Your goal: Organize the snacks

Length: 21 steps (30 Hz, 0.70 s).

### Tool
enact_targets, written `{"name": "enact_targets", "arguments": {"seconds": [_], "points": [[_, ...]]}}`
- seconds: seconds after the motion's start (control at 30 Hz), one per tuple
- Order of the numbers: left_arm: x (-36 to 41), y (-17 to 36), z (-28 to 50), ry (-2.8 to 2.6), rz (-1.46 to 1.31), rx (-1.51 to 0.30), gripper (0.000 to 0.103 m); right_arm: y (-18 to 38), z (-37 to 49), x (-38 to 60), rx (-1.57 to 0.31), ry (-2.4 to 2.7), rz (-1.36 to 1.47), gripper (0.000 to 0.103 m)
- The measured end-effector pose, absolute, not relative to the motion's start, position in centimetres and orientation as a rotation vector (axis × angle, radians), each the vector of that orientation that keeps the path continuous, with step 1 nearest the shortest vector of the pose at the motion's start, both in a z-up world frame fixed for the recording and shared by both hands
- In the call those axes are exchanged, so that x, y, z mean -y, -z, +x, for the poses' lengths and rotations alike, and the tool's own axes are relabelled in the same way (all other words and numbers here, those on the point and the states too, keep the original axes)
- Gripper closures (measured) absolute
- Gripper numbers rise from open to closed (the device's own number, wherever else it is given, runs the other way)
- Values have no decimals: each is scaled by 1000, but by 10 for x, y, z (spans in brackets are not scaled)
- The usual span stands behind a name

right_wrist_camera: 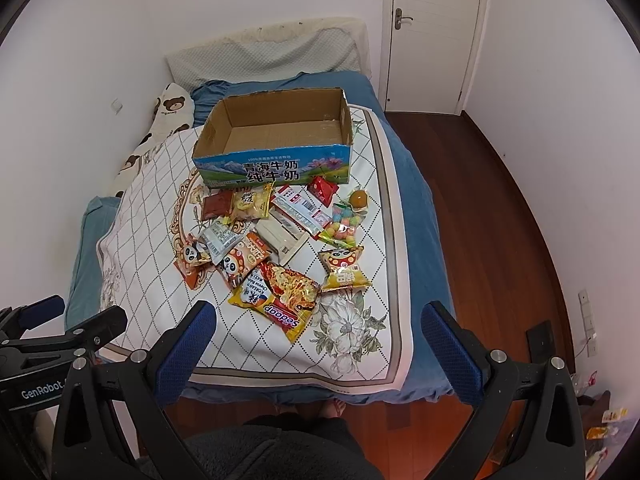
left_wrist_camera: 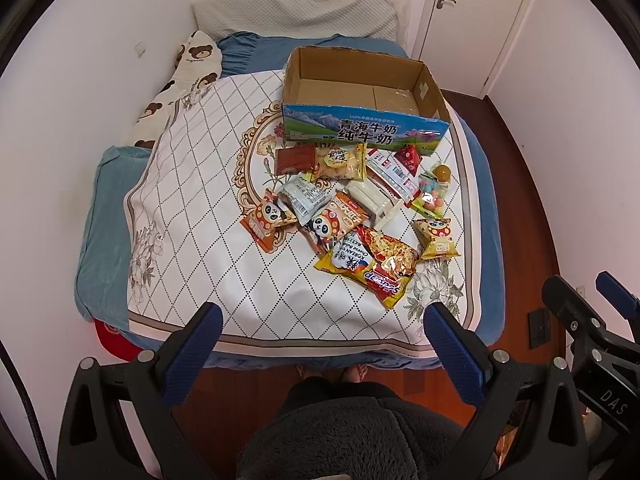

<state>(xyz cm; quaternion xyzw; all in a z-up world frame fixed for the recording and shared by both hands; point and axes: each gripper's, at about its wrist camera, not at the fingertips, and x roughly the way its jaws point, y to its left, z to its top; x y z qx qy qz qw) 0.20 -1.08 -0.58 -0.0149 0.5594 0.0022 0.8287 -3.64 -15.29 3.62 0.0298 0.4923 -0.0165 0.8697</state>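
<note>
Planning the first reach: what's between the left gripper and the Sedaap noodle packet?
Only bare quilted bedspread separates the left gripper from the Sedaap noodle packet; the left wrist view shows it.

Cardboard box (left_wrist_camera: 362,98): sitting open-topped on the quilt (left_wrist_camera: 208,216), nothing lying inside. Snack packets: lying scattered just in front of the box, with the Sedaap noodle packet (left_wrist_camera: 372,266) lying nearest the camera. Left gripper (left_wrist_camera: 324,320): hovering over the bed's near edge, jaws spread wide, holding nothing. Right gripper (left_wrist_camera: 592,300): showing partly at the right edge.
</note>
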Motion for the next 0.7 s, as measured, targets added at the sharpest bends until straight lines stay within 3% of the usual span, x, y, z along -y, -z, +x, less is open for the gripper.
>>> {"name": "enact_targets", "arguments": {"seconds": [0.7], "points": [[5,6,6,-2,-38,-1194,0,-34,-39,151,-1038,23,69,0]]}}
